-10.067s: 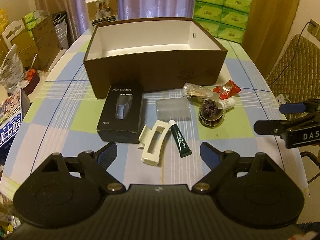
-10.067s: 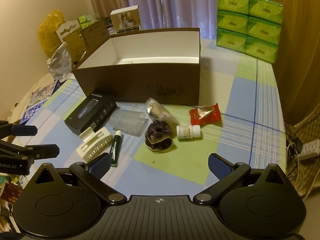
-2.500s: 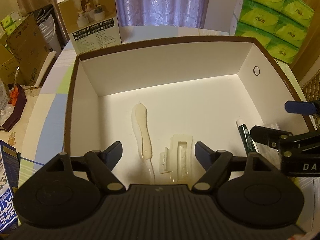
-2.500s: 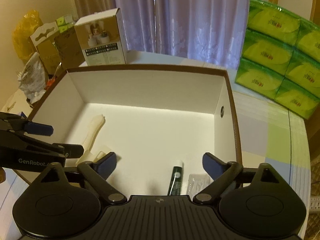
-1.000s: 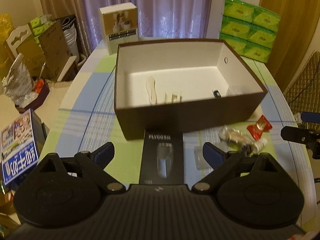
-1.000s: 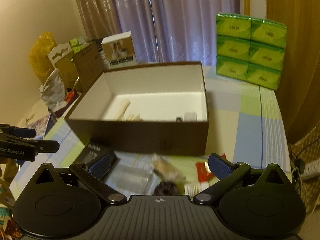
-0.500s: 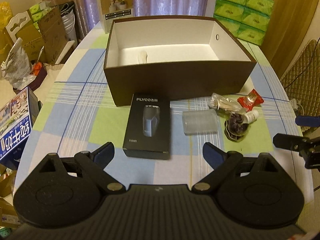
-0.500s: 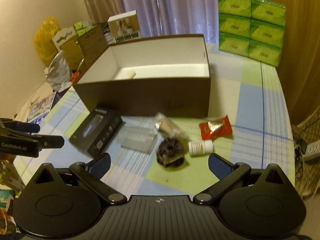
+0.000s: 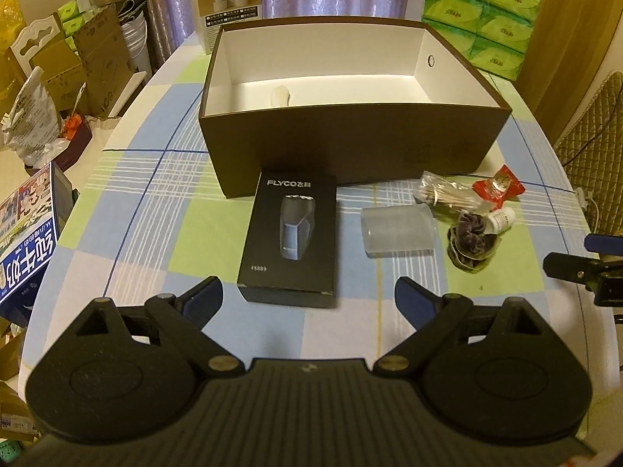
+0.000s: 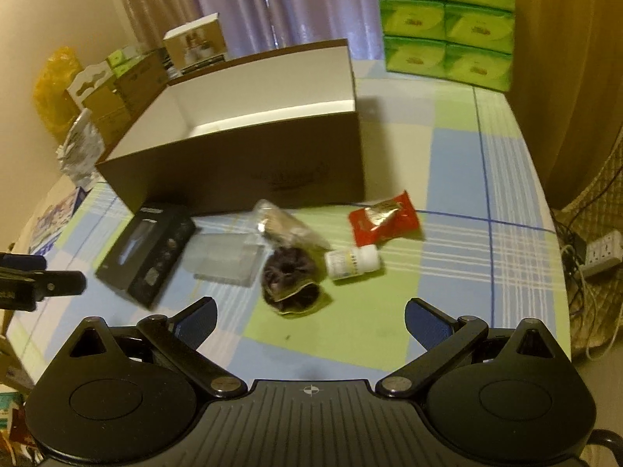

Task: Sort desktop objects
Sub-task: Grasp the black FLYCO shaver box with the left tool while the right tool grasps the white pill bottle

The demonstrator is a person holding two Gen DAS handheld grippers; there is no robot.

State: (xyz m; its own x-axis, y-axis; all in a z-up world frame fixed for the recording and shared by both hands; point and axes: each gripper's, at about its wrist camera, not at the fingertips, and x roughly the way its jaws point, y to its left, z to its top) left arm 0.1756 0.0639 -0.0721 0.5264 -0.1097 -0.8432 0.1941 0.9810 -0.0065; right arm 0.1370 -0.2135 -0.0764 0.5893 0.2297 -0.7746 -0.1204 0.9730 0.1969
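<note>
The black shaver box (image 9: 290,239) lies flat on the checked bench (image 9: 155,214), its long axis running from the left tool (image 9: 307,303) toward the brown box (image 9: 350,155), far end just at that wall. The left tool hangs spread wide before its near end, holding nothing. The right tool (image 10: 309,321), equally released and empty, hovers near the dark scrunchie (image 10: 290,280); the white pill bottle (image 10: 352,261) lies on its side just beside it.

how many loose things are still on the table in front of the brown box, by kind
black shaver box: 1
clear plastic case: 1
bag of cotton swabs: 1
dark scrunchie: 1
white pill bottle: 1
red snack packet: 1
total: 6
</note>
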